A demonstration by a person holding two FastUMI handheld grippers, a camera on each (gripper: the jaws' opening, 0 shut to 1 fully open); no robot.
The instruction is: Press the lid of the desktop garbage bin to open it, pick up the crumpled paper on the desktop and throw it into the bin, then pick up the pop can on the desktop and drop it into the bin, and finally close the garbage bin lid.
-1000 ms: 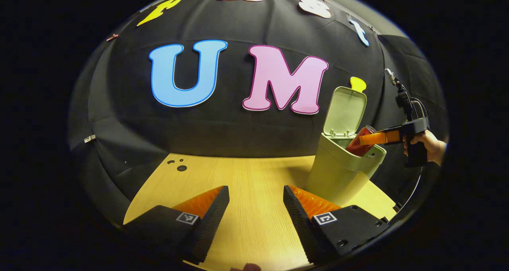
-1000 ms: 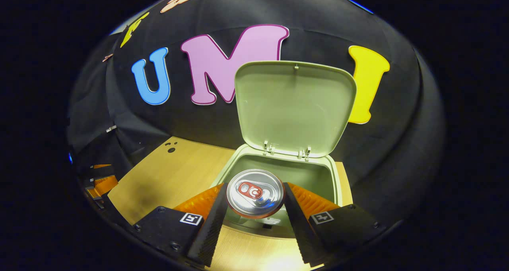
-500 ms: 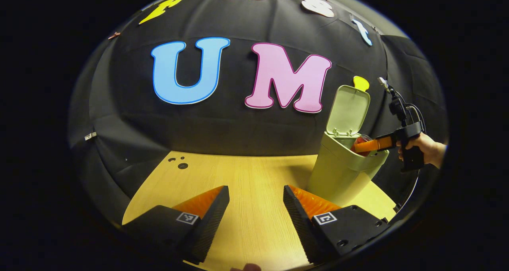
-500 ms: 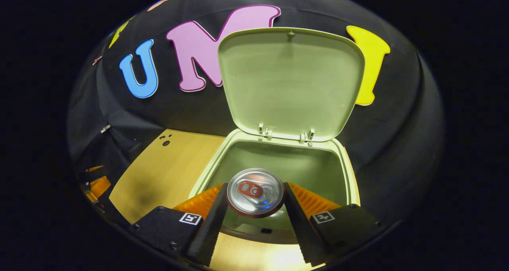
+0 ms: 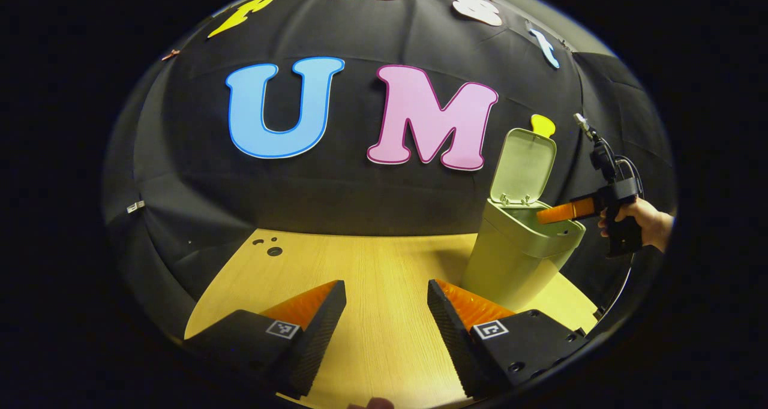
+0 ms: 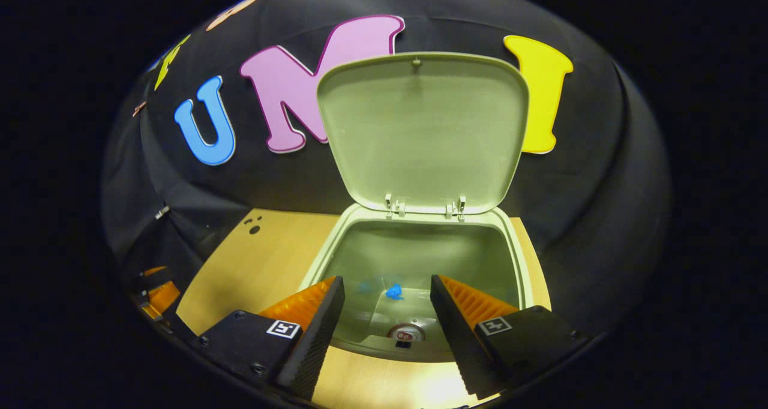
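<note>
On the wooden desktop (image 5: 384,265), possibly bare.

Pale wooden desktop (image 5: 372,265); green garbage bin (image 5: 510,265) standing at three o'clock, lid up.

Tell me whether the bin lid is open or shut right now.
Open. The lid stands up on its hinges behind the bin, its underside facing the right gripper; the can lies at the bottom.

my left gripper (image 5: 384,313): black finger mounts with screws, square tag on each; right gripper (image 6: 387,322) built the same; black cables above its handle in left gripper view
</note>
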